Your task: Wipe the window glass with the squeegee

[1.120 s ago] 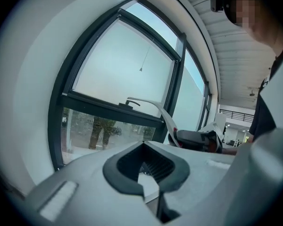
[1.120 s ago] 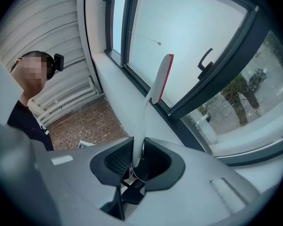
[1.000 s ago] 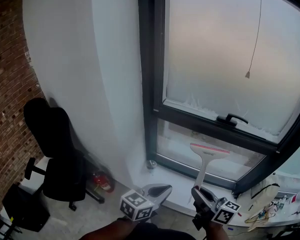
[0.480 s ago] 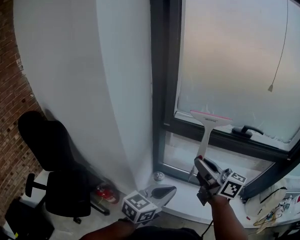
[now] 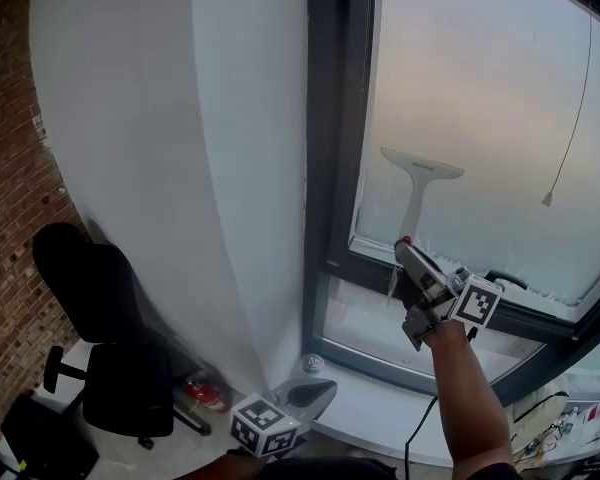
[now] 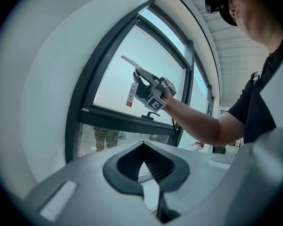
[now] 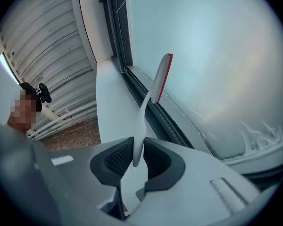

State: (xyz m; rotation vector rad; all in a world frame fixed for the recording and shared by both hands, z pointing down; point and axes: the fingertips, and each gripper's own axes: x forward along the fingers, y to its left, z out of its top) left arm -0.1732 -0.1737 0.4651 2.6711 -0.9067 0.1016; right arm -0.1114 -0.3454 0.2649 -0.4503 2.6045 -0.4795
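Nearest, low down and just short of the white sill (image 5: 380,393), the left gripper (image 5: 318,390) hangs with its jaws together and nothing between them; its own view (image 6: 143,173) shows the dark pads met at their tips. On the floor to the left of it stands a black office chair (image 5: 110,358) by the brick wall (image 5: 10,178), with a small red thing (image 5: 206,394) between the chair and the corner under the sill.

Farther out and higher, the right gripper (image 5: 408,258) is raised on an outstretched arm in front of the dark window frame (image 5: 332,168). Its jaws are clamped on the white handle of the squeegee (image 5: 420,183), the handle standing upright between the ribbed pads (image 7: 114,160). The blade (image 7: 163,76), with its red rubber edge, is turned toward the window glass (image 5: 480,88) near the lower left corner of the upper pane, above the frosted lower edge; it seems to lie on the glass, though contact is hard to make out. A black window handle (image 5: 507,281) sits on the cross bar to the right, and a thin pull cord (image 5: 572,118) hangs before the pane's right side.
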